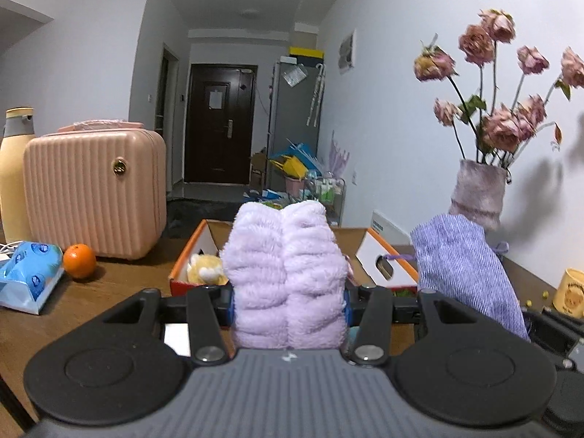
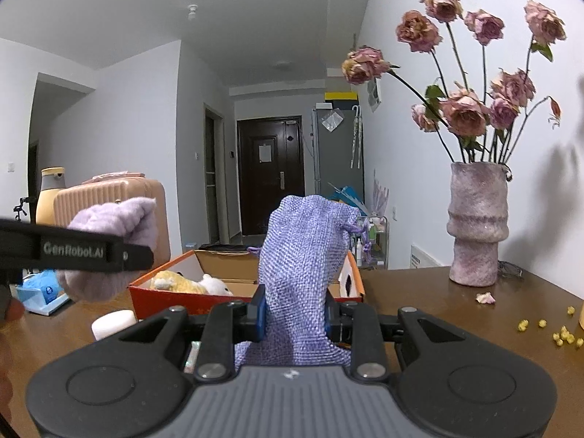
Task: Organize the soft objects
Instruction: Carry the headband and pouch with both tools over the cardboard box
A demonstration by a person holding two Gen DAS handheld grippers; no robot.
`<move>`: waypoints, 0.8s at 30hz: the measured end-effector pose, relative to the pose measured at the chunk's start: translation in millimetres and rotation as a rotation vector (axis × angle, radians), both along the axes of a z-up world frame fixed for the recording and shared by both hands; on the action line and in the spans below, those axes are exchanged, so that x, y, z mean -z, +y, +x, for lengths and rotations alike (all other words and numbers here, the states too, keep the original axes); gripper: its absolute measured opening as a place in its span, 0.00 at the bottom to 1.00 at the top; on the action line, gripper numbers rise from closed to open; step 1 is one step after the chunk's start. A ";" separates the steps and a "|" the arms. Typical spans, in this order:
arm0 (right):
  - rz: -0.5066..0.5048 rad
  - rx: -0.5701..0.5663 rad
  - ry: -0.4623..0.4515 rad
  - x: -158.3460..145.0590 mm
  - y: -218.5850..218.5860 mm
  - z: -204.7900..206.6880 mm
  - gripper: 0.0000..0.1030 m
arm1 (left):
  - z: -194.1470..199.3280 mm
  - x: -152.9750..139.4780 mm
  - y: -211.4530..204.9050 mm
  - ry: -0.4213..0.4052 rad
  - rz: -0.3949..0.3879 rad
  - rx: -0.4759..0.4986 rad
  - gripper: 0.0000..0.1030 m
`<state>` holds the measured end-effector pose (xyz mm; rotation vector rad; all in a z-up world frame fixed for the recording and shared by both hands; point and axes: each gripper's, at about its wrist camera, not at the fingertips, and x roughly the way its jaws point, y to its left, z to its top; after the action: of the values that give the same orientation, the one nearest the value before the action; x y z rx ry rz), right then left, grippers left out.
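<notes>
Left wrist: L gripper (image 1: 288, 306) squeezes fluffy cloth (image 1: 286, 277); R gripper (image 2: 294, 319) squeezes purple bag (image 2: 303, 255). Box (image 1: 189, 252) right ahead, both close.

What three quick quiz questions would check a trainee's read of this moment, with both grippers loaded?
1. True or false: the left gripper is shut on the fluffy lilac cloth.
2. What does the right gripper hold? A) orange B) purple woven drawstring pouch C) tissue pack
3. Fill in: a yellow plush toy lies inside the open ____ box.

Key: 1 true; 2 B; 3 orange cardboard.
</notes>
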<state>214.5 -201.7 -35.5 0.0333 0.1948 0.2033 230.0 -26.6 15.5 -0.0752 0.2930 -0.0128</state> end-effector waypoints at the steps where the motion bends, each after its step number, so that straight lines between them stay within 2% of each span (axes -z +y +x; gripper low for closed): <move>1: -0.003 -0.001 -0.002 -0.4 2.6 1.6 0.25 | 1.6 -1.7 2.1 -0.006 -0.002 -0.004 0.47; 7: -0.007 -0.009 -0.006 -2.4 12.4 15.3 0.25 | 13.7 -7.4 10.7 -0.030 -0.009 -0.026 0.47; 24: 0.013 -0.008 -0.013 -3.3 29.4 79.2 0.25 | 67.9 -5.3 17.9 -0.034 -0.016 -0.051 0.47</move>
<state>293.7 -172.2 -32.2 0.0444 0.1806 0.2124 297.9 -8.7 20.8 -0.0978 0.2571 0.0344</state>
